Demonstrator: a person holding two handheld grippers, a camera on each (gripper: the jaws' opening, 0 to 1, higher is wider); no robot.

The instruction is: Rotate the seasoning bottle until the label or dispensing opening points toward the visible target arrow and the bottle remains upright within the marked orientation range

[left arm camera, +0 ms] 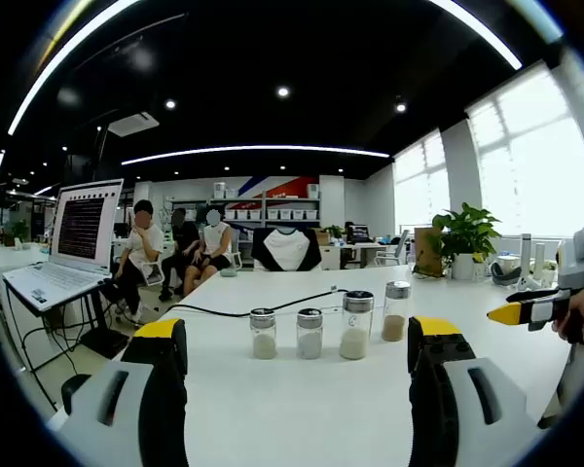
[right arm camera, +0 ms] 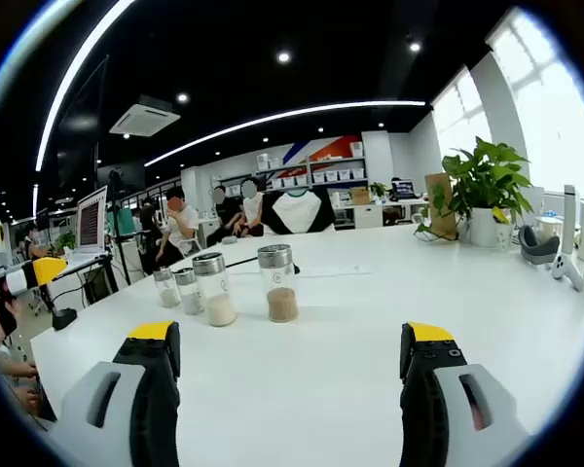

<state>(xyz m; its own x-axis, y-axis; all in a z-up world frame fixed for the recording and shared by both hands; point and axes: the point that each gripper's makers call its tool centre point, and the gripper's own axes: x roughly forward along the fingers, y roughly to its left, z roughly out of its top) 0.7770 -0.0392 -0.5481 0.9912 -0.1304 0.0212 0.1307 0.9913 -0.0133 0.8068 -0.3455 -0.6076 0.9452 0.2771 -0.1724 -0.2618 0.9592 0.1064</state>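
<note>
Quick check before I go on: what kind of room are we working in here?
It looks like an open-plan office. People sit on chairs at the far end, a laptop stands open on a side stand, shelves line the back wall, and four jars stand on a long white table.

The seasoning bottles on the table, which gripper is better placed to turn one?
Probably the right gripper: the brown-filled bottle stands close ahead, between its open fingers. The left gripper is open too, but the row sits farther off.

Left gripper (left arm camera: 297, 355) and right gripper (right arm camera: 290, 355) both gape wide, holding nothing.
</note>
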